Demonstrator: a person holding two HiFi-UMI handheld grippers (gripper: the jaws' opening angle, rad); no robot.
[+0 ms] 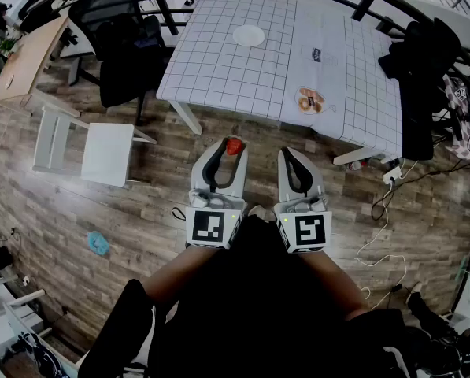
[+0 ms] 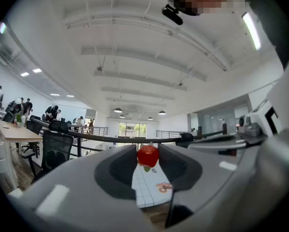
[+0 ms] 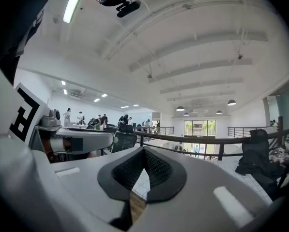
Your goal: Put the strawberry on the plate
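Strawberry (image 2: 147, 155) pinched between tips of left gripper (image 1: 232, 150), over wood floor (image 1: 140, 235), well short of table (image 1: 219, 69) and plate (image 1: 249, 35). Likely light, soft, easily bruised; best gripped gently across widest part. Both grippers side by side, close to body, pointing toward table. Right gripper (image 1: 286, 154) jaws closed together, holding nothing.

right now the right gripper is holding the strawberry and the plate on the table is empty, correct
Wrong gripper: the left gripper holds the strawberry, as the left gripper view shows; the right gripper is shut and empty. The plate on the table is empty.
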